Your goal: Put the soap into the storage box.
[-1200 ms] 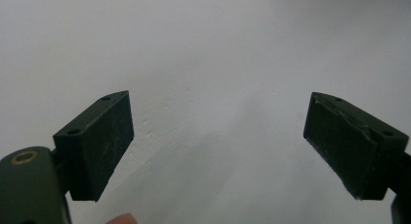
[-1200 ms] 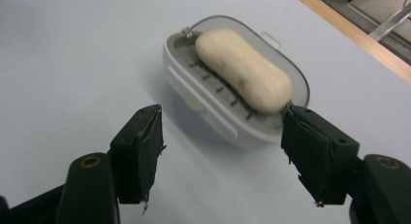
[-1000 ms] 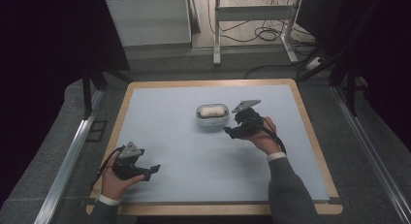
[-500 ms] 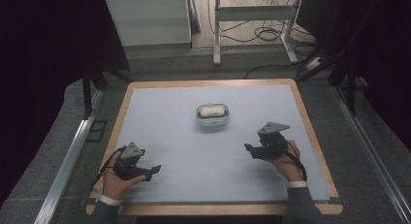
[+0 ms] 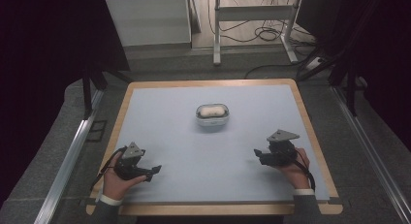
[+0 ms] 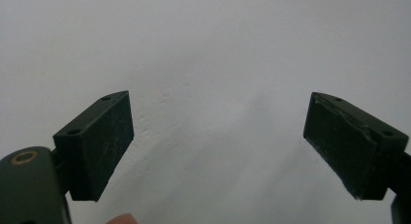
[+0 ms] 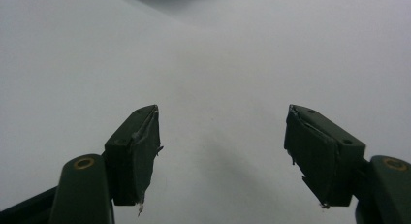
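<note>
Comparing the high view with the 2 earlier pictures, the right gripper (image 5: 260,156) is seen withdrawn from beside the lidded container (image 5: 212,115) to the 4 o'clock part of the table (image 5: 160,112). Its jaws have just been opening; they now stand spread, and nothing is seen between them in the right gripper view (image 7: 220,151). The left gripper (image 5: 154,170) is unchanged at 7 o'clock, jaws spread over bare surface (image 6: 218,146).

The container is left standing alone slightly toward 12 o'clock from the table's centre, well apart from both grippers. A pale, rounded content is visible through its clear top; its kind cannot be told. This is judged as a release followed by retreat: the container is set down and both tools are parked, so the work appears finished or paused.

The surface is a pale blue-grey mat framed by a wooden edge. Beyond it, at 12 o'clock, a white panel (image 5: 148,20), metal table legs (image 5: 252,20) and loose floor cables (image 5: 264,35) are seen. Dark surroundings lie at 3 and 9 o'clock.
</note>
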Motion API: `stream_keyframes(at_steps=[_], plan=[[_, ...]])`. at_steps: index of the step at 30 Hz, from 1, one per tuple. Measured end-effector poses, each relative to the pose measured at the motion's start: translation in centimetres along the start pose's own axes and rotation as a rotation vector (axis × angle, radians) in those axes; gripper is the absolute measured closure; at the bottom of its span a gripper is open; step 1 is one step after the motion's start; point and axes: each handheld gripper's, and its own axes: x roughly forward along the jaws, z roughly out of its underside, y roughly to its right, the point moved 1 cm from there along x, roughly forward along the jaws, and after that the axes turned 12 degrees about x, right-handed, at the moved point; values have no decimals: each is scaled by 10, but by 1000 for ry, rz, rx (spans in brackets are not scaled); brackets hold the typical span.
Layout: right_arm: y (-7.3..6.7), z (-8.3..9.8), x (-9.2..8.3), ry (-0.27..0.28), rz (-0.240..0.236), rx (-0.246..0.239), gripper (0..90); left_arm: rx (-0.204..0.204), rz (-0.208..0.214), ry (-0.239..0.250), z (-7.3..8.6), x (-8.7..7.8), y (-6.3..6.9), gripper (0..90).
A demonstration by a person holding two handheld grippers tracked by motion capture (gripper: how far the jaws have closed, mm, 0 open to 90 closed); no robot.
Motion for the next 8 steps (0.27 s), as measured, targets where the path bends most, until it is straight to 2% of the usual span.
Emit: stream_keyframes(at_steps=[8], plan=[[-3,0,-1,18,22,-8,281,1,1,0,0,0,0,112]])
